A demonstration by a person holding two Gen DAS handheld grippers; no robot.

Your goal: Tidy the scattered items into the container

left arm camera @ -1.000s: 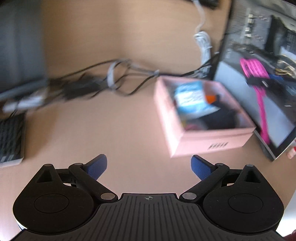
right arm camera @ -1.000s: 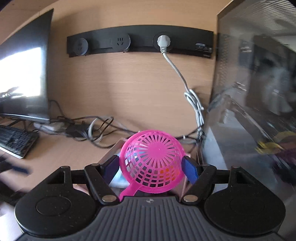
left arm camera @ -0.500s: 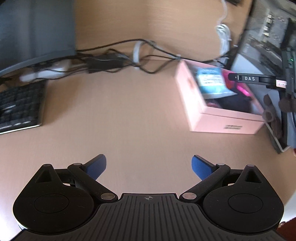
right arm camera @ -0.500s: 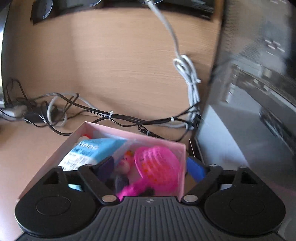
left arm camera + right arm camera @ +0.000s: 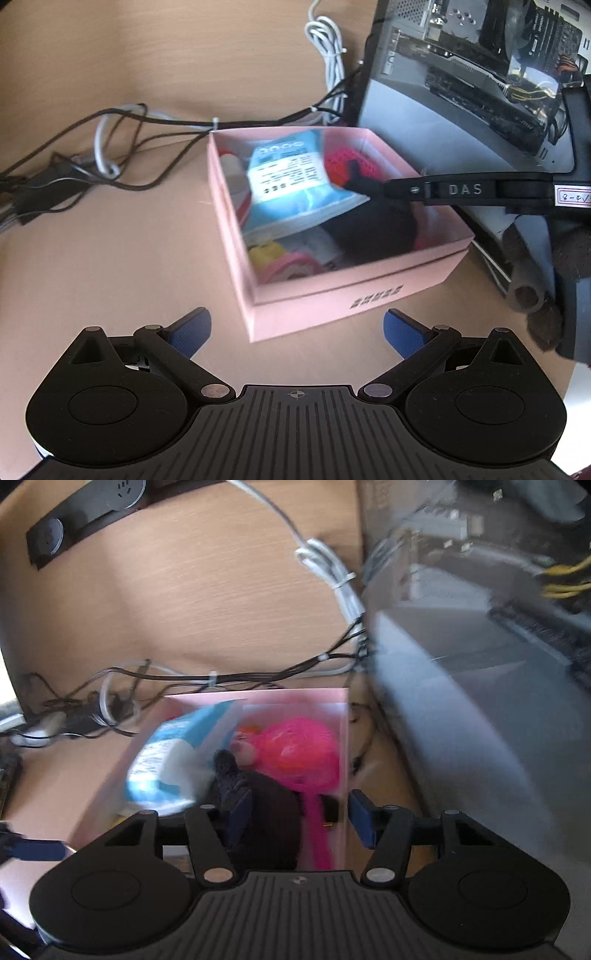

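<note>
— Your fingers?
— My left gripper (image 5: pixel 295 328) and right gripper (image 5: pixel 299 818) are spread, grasping nothing.
— The strainer (image 5: pixel 299 755)?
— In the box (image 5: pixel 369 291), just beyond my right fingers. Seems light, springy plastic; I'd pinch its handle

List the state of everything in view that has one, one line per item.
pink box: open, no lid on it, items inside.
pink mesh strainer: lying in the box, not gripped.
blue packet: in the box, resting on other items.
black fabric item: in the box.
left tool: open, holding nothing.
right tool: open, over the box, holding nothing.
</note>
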